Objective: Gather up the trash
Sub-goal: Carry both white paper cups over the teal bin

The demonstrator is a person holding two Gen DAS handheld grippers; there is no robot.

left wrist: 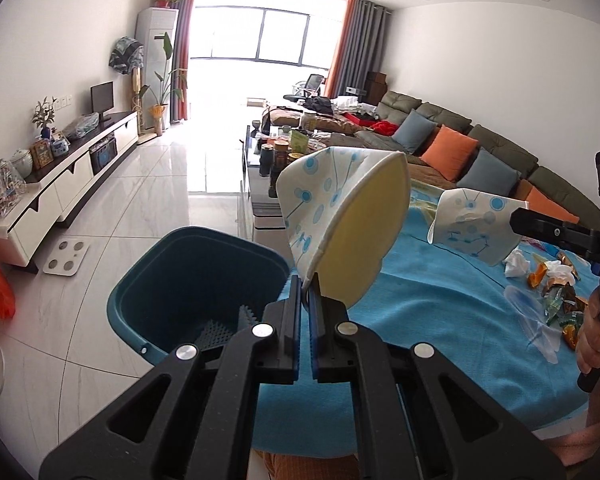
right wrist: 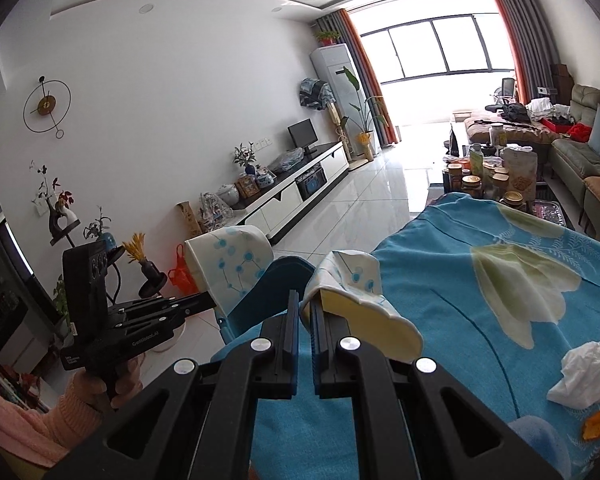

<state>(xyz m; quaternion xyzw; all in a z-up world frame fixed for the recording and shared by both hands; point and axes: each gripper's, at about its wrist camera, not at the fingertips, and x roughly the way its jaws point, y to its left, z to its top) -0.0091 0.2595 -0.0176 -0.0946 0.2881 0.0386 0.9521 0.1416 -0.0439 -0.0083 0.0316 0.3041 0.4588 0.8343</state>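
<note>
Each hand-held gripper, left [left wrist: 309, 280] and right [right wrist: 305, 300], is gripping a crushed blue-dotted paper cup [left wrist: 340, 216] near the empty teal plastic bin [left wrist: 188, 276], while tissues [right wrist: 588, 372] and wrappers [left wrist: 556, 292] are waiting on the blue-clothed worktop [left wrist: 440, 300].

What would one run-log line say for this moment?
left gripper: shut on paper cup | right gripper: shut on crushed cup | bin: empty of trash | wrappers: on cloth
</note>
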